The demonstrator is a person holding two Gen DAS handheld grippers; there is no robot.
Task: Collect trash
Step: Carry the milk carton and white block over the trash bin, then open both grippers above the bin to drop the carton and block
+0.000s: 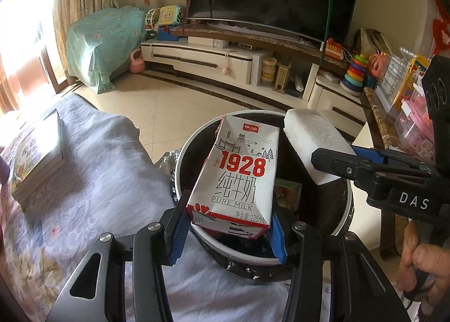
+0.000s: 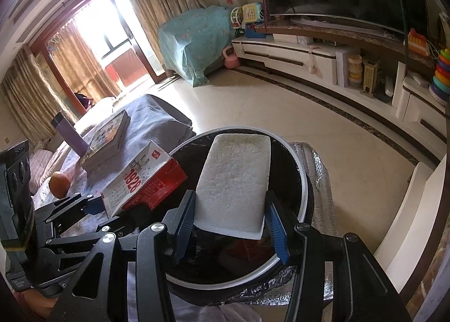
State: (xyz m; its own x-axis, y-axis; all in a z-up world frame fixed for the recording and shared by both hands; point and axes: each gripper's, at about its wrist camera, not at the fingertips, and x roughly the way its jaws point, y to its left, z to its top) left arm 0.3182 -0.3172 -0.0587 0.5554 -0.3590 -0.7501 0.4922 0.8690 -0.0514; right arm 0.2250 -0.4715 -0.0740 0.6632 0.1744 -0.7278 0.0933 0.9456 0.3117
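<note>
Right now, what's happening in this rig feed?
A person is collecting trash with two handheld grippers. The left gripper is clamped on a 1928 milk carton, and the right gripper is clamped on a white foam block. Both items are held over the open trash bin, not yet dropped. Some trash already lies inside.

At frame centre, the white cardboard milk carton (image 1: 234, 178) bears red "1928" numerals, grey line drawings and a red base panel. Beside it, the white grainy foam block (image 2: 234, 181) is plain. Below both, the black round bin with a white rim (image 1: 197, 233) is lined in black. The left gripper (image 1: 229, 230) and right gripper (image 2: 230, 223) are black with blue pads. At left, the grey-lavender floral table cloth (image 1: 92, 181) shows beige blooms. At upper left, a teal floral furniture cover (image 1: 104, 41).
</note>
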